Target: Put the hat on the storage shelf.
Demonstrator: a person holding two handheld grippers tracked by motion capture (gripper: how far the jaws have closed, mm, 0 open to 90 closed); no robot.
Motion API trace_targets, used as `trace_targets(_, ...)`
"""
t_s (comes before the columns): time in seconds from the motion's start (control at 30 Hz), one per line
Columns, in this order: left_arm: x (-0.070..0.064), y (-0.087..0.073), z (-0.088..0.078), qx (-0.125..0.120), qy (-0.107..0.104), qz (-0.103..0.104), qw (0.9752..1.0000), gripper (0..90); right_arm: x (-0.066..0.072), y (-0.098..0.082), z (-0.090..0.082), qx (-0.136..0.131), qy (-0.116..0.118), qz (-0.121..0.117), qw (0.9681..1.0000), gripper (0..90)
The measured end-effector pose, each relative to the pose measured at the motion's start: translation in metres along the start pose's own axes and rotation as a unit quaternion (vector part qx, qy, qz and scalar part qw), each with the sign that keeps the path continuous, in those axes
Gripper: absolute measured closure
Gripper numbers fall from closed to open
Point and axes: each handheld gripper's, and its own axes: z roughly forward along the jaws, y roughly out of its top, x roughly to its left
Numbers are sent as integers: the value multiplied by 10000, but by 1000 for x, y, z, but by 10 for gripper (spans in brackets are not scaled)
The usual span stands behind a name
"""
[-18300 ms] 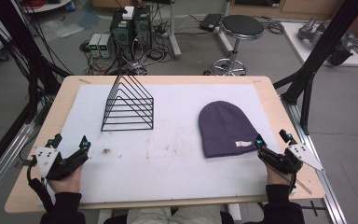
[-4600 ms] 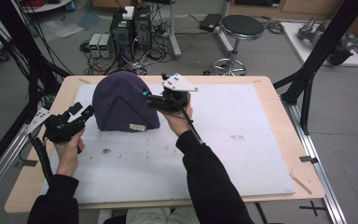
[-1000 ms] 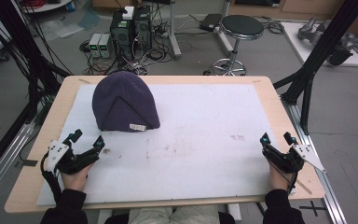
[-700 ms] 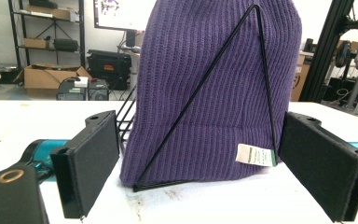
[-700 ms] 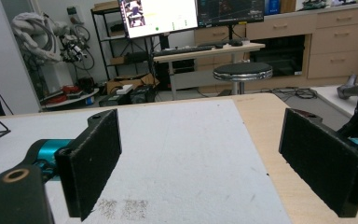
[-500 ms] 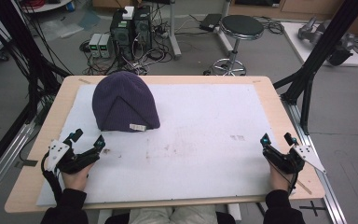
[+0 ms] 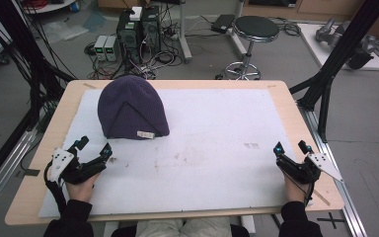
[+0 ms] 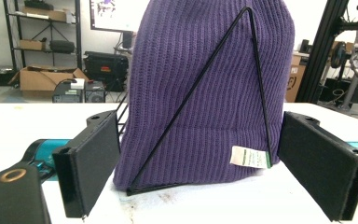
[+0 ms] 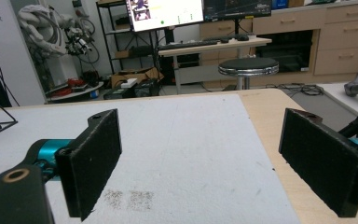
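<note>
Workshop table (image 7: pixel 296 118) topped with a white mat (image 7: pixel 217 143), cables and a stool beyond it. A purple beanie (image 7: pixel 131 107) is stretched over a black wire rack (image 8: pixel 200 88), so it stands upright just ahead of the left gripper (image 7: pixel 93 151), whose jaws are spread and empty. The right gripper (image 7: pixel 291 146), jaws likewise spread and empty, rests well apart from the hat, apparently parked.

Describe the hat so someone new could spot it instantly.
Start at the white mat covering the wooden table, then look to its far left corner. There a purple knit beanie stands draped over a black wire triangular rack; a small white label sits at its hem.
</note>
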Motion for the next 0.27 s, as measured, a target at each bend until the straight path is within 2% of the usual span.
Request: trace_targets(0.27, 0, -1, 4, 13, -59, 37, 10000, 137, 0, -1, 4, 65, 89, -121, 9999, 121)
